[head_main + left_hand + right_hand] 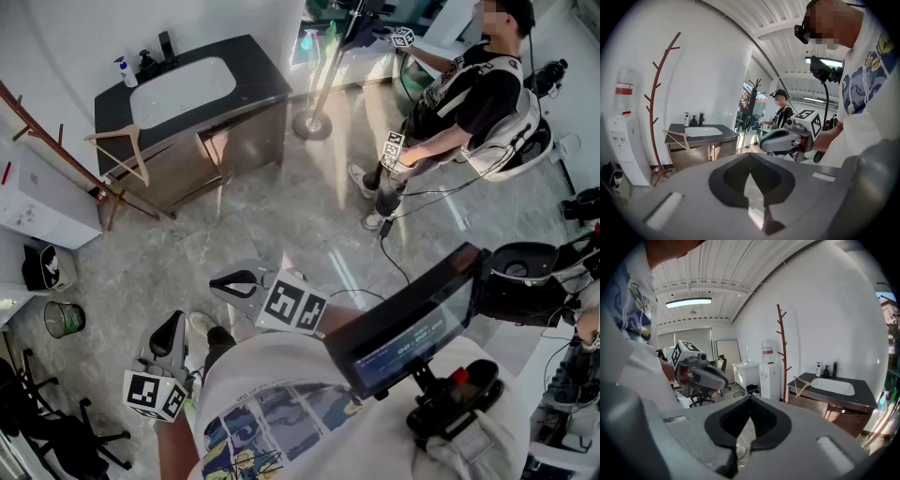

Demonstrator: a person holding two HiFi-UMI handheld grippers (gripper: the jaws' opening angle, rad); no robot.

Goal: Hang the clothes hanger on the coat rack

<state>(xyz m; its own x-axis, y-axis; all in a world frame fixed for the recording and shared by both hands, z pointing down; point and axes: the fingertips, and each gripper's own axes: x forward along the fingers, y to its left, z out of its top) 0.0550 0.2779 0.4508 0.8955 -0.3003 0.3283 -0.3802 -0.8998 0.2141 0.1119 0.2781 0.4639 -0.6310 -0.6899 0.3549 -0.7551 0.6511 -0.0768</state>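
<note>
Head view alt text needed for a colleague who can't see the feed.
A wooden hanger leans on the front edge of the sink counter at upper left, beside the brown coat rack, not yet hung. The left hand-held gripper and right hand-held gripper sit low in the frame, empty, away from it. A second person stands at upper right.

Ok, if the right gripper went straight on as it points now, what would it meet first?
Likely the bare floor, short of the water dispenser; depth is unclear. The right gripper tilts slightly down, jaws shut and empty. The wooden hanger is off to its right.
</note>
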